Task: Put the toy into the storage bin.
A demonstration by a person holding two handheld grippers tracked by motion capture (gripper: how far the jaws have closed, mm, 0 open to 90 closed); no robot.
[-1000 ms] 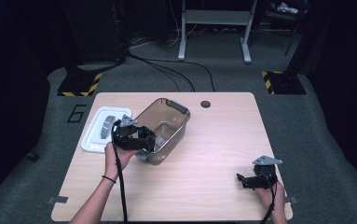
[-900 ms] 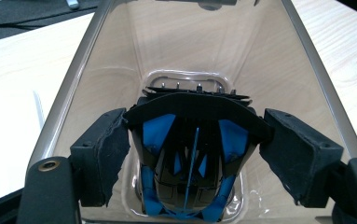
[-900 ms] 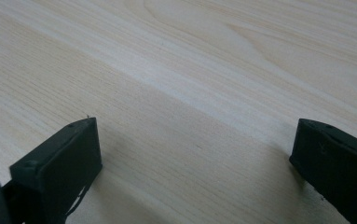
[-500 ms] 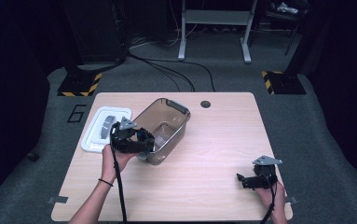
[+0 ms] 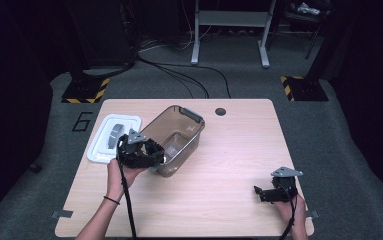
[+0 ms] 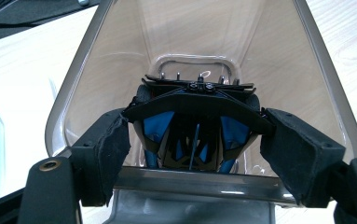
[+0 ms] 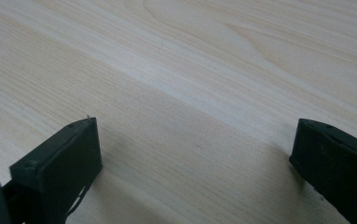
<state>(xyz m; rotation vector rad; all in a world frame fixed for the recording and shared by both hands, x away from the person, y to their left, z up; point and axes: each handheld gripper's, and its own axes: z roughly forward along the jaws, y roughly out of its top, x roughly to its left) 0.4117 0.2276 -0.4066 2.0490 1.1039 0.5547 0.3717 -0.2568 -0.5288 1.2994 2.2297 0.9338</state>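
Table point(image 5: 229, 165) carries a tilted clear bin point(image 5: 176, 137) at ten o'clock, white lid point(image 5: 110, 136) beside it. Left gripper point(image 5: 154, 152), jaws spread at its rim, could tip it further. Right gripper point(image 5: 264, 192) rests released at four o'clock.

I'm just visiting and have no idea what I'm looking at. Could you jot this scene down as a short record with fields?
Setting: wooden table, dark room
Main item: clear plastic bin, tipped on its side
Inside bin: black and blue object, kind unclear
Beside bin: white lid, flat on the table
Left gripper: open, jaws at the bin's rim
Right gripper: open, holding nothing, over bare wood
Who: a person, one gripper in each hand
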